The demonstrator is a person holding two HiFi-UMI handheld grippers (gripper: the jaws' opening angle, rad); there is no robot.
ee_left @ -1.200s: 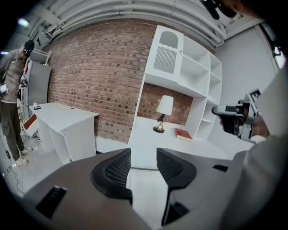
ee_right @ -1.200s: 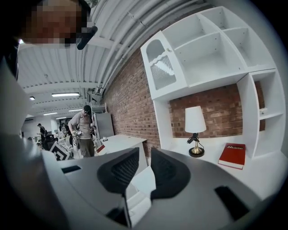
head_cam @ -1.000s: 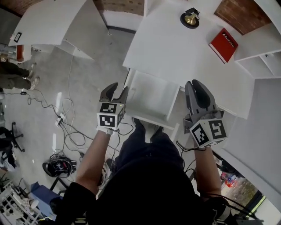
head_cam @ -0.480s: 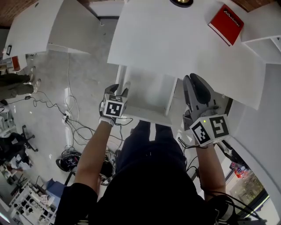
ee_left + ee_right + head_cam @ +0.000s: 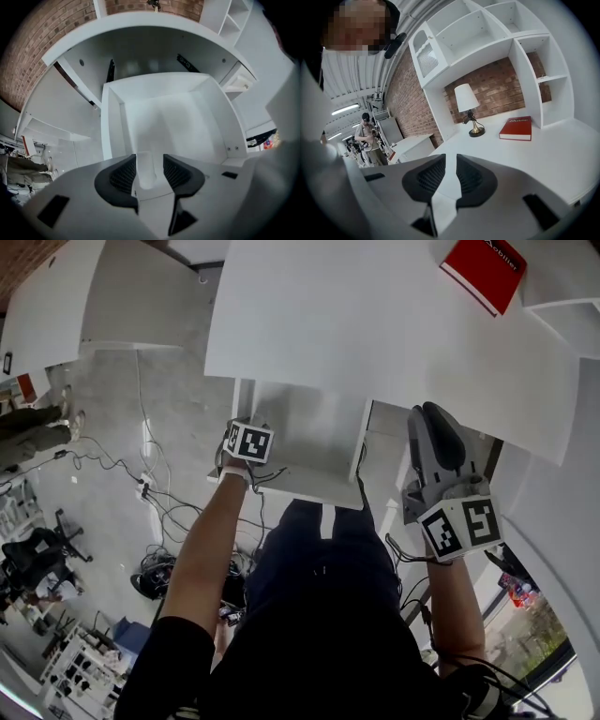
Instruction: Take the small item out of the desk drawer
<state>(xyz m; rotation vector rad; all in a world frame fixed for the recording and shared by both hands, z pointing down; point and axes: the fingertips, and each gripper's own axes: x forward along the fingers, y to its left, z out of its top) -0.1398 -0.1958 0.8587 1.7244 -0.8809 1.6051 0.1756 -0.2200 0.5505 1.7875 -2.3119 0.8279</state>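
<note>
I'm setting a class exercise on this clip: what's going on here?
A person works at a white desk with a gripper in each hand. The left gripper points down into the open drawer, jaws apart around a small pale shape without pressing it. The right gripper hovers near the desk's front edge; its jaws have just been closing, nothing between them.

One word shows: white lettering on the cover of the red book (image 5: 515,128) lying on the desk (image 5: 562,154) – it looks like "Mobilier" – too small to be sure of every letter.
</note>
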